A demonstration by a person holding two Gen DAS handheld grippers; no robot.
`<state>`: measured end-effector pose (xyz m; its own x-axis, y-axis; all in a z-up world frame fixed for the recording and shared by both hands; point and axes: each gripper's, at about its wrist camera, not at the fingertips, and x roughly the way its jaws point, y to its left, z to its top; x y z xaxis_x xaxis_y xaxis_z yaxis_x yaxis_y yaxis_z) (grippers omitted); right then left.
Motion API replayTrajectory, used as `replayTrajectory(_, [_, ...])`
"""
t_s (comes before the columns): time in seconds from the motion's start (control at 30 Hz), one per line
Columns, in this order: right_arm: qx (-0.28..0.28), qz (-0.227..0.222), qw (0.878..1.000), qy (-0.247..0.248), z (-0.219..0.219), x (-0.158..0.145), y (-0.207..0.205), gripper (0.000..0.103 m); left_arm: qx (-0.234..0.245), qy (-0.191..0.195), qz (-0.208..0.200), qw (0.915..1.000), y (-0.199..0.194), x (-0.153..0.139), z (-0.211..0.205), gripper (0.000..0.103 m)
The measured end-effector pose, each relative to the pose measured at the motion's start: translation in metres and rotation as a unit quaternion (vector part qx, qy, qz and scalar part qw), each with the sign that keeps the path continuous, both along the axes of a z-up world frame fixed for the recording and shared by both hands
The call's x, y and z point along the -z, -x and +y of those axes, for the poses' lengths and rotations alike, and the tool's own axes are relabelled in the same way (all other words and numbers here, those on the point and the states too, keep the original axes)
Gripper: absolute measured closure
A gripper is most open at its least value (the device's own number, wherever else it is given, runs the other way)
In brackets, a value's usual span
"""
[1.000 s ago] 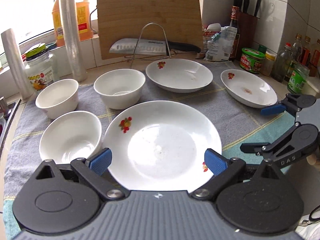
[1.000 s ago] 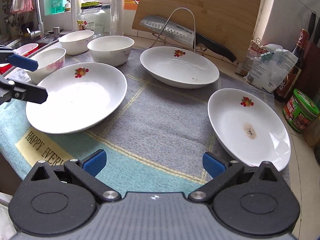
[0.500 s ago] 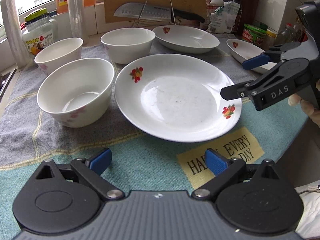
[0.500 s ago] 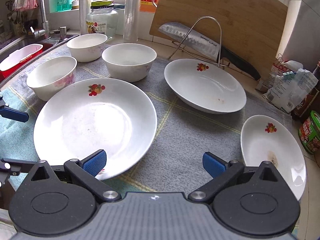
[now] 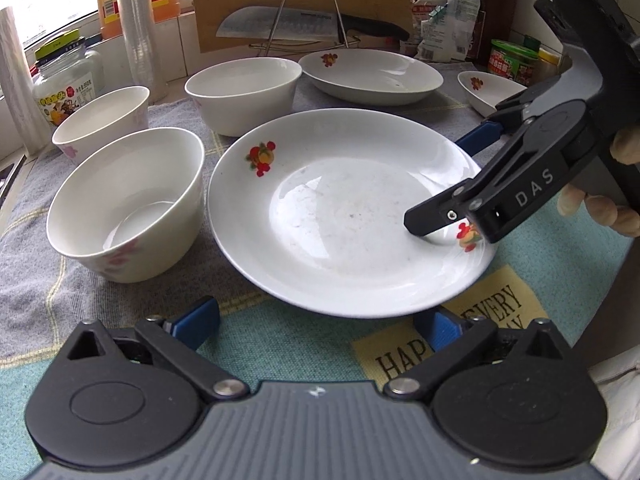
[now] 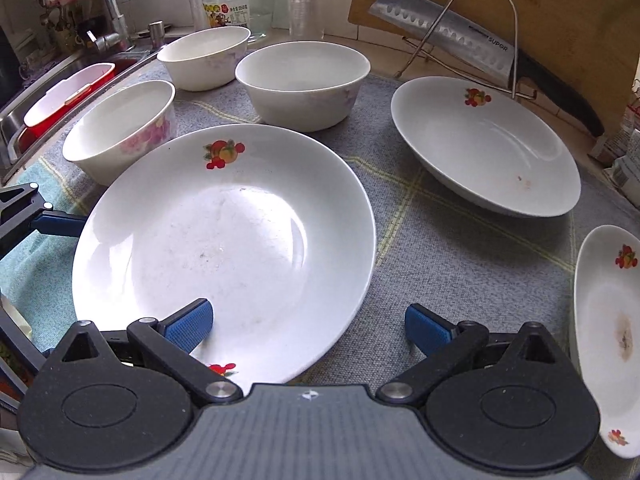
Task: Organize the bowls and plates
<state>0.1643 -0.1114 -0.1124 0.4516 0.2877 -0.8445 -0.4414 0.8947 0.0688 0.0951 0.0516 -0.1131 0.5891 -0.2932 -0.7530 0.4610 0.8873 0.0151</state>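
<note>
**Both grippers at the big plate, nothing held**

We hold a gripper in each hand over a cloth-covered counter (image 5: 120, 292). The large white plate (image 5: 344, 212), marked with fruit prints, lies flat on the cloth in front of us. Our left gripper (image 5: 316, 324) sits low at the plate's near rim; its jaws are opening wide, the blue pads apart on either side of that rim, and they press on nothing.

Our right gripper (image 6: 308, 326) comes in over the plate's right side. Its jaws are spread: in its own view the left pad hangs over the plate's inner surface and the right pad over bare cloth beyond the rim, so the plate's edge lies between them. We cannot tell whether either pad touches the china.

Three white bowls stand upright to the left and behind: the nearest bowl (image 5: 124, 204) just beside the plate, a middle bowl (image 5: 244, 96) behind it, a far bowl (image 5: 100, 120) by the glass jar (image 5: 64, 80). A deep plate (image 6: 484, 148) rests further back on the right, and a small stained plate (image 6: 608, 340) lies at the far right. A cleaver (image 6: 448, 36) leans on a wire rack before the cutting board (image 5: 300, 0).
</note>
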Motion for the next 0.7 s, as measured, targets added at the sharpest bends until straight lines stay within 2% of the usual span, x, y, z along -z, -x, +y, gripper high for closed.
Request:
replayTrajectory(0.2, [-0.038, 0.016, 0.999, 0.007, 0.0016, -0.0011, -0.0086, 0.0, -0.008, -0.004, 0.007, 0.9999, -0.0016, -0.0007, -0.0019, 0.0])
replayTrajectory(0.47, [-0.056, -0.009, 0.998, -0.005, -0.0047, 0.0014, -0.004, 0.0, -0.023, -0.008, 0.014, 0.9996, -0.0012, -0.0013, -0.0043, 0.0])
replayTrajectory(0.7, [-0.053, -0.017, 0.998, -0.008, -0.0059, 0.0015, -0.0006, 0.0, 0.026, -0.005, 0.002, 0.9996, -0.0052, -0.0007, -0.001, 0.0])
